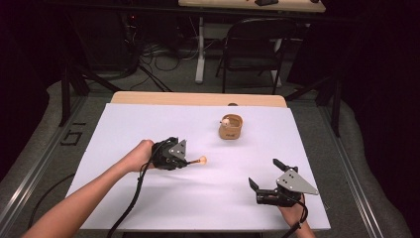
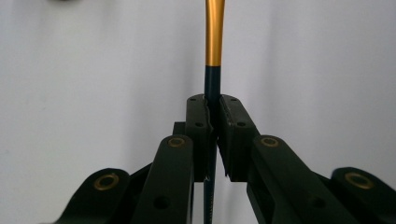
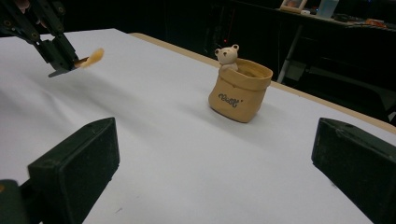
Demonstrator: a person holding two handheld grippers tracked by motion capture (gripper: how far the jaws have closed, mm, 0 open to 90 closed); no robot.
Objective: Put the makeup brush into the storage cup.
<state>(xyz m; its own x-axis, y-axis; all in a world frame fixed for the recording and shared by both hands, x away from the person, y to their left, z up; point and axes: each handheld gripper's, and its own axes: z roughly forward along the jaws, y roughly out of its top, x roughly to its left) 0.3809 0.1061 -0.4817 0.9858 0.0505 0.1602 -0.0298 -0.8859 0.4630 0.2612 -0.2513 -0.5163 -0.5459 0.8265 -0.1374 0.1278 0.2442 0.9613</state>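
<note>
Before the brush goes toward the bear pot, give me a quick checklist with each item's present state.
1. Left hand-held gripper shut on the brush: ok.
2. Brush tip clear of the white table cover: ok, by the right gripper view.
3. Bear pot upright: ok.
4. Pot mouth free for the brush: cannot tell.
5. Right hand-held gripper open, holding nothing, away from the pot: ok.

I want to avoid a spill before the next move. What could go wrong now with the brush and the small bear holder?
1. The left gripper pinches the thin brush far from its tip, so the brush may swivel or slip.
2. The bear holder stands free on the white table; a sideways push from the brush could tip it.
3. The right gripper stands open, away from the holder, so nothing steadies it.
</note>
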